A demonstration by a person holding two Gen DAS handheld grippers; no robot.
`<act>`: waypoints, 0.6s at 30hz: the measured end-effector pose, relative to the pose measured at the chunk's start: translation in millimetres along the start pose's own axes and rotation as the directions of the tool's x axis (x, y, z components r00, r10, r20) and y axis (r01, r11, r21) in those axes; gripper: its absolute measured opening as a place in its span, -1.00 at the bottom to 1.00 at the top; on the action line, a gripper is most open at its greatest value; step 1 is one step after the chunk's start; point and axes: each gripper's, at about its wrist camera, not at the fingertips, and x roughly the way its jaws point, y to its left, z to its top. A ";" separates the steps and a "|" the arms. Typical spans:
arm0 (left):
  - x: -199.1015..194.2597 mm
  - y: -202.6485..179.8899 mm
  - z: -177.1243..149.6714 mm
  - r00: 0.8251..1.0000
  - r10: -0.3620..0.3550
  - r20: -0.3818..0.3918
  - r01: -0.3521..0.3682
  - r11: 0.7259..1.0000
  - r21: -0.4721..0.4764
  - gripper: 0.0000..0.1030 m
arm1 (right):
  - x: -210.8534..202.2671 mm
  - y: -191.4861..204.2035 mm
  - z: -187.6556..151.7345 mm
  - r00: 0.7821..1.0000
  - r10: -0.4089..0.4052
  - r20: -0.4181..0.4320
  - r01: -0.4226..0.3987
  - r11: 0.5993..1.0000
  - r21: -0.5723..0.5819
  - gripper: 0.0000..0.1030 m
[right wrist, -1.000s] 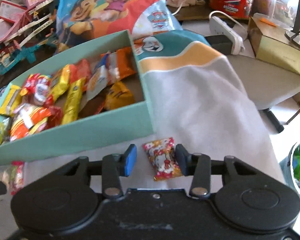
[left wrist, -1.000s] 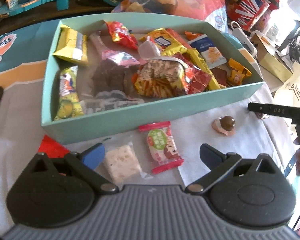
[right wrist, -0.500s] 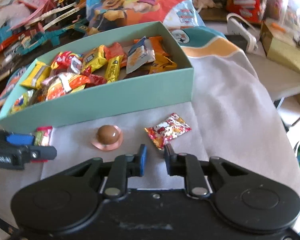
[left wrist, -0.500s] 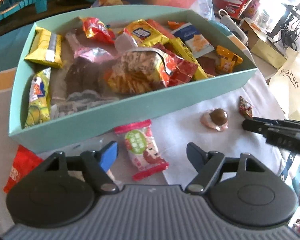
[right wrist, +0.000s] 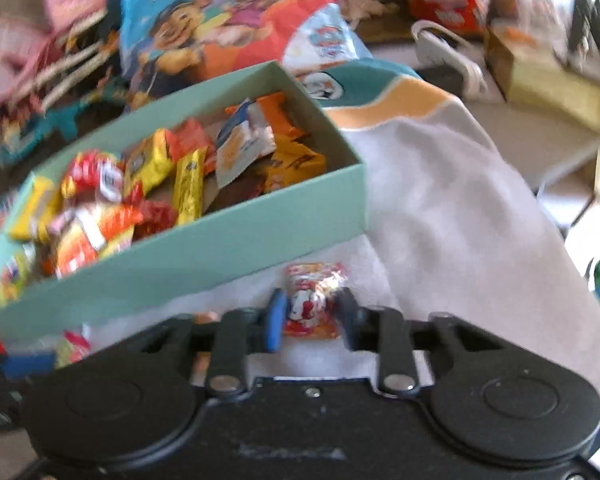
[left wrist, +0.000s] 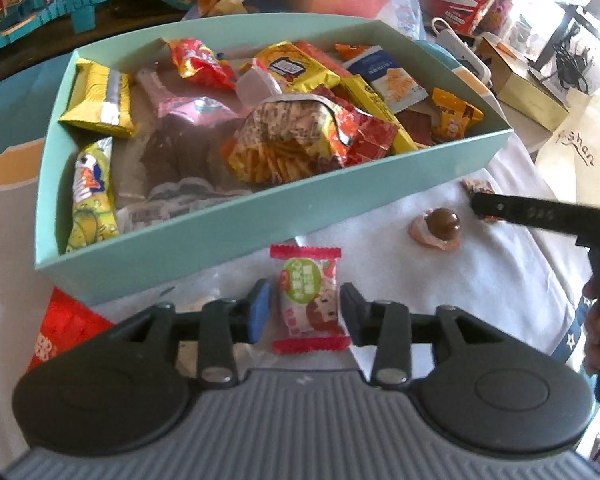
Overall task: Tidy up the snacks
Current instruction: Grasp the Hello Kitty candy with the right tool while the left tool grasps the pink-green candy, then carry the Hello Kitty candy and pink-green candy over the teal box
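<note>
left gripper (left wrist: 305, 312): jaws have just been closing around the red-and-green candy packet (left wrist: 309, 300), pads at its sides, contact not confirmed | right gripper (right wrist: 311, 317): clamped on the red-and-white candy packet (right wrist: 313, 302) | both packets on white cloth (left wrist: 480, 280), just beside teal snack box (left wrist: 236, 228) | chocolate ball (left wrist: 440, 226) between grippers
</note>
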 end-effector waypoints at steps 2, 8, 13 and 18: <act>1.1 -5.7 -0.5 1.000 0.006 0.001 -0.006 1.000 0.017 -0.06 | -3.0 5.8 -5.3 1.000 0.002 0.008 -0.002 1.000 -0.031 -0.53; -4.4 -17.7 -9.0 0.999 0.031 0.018 -0.033 0.997 0.067 -0.52 | -18.8 11.4 -15.2 0.998 0.058 -0.023 -0.058 0.998 -0.020 -0.60; -22.8 -14.1 -18.0 1.000 0.011 0.029 -0.012 0.999 0.037 -0.52 | -36.5 11.1 -12.7 0.997 0.078 -0.018 -0.078 0.997 0.001 -0.60; -46.1 -4.2 -26.0 0.999 -0.009 0.052 0.009 1.000 -0.008 -0.52 | -56.3 15.9 -5.6 0.992 0.126 0.002 -0.126 0.992 0.007 -0.60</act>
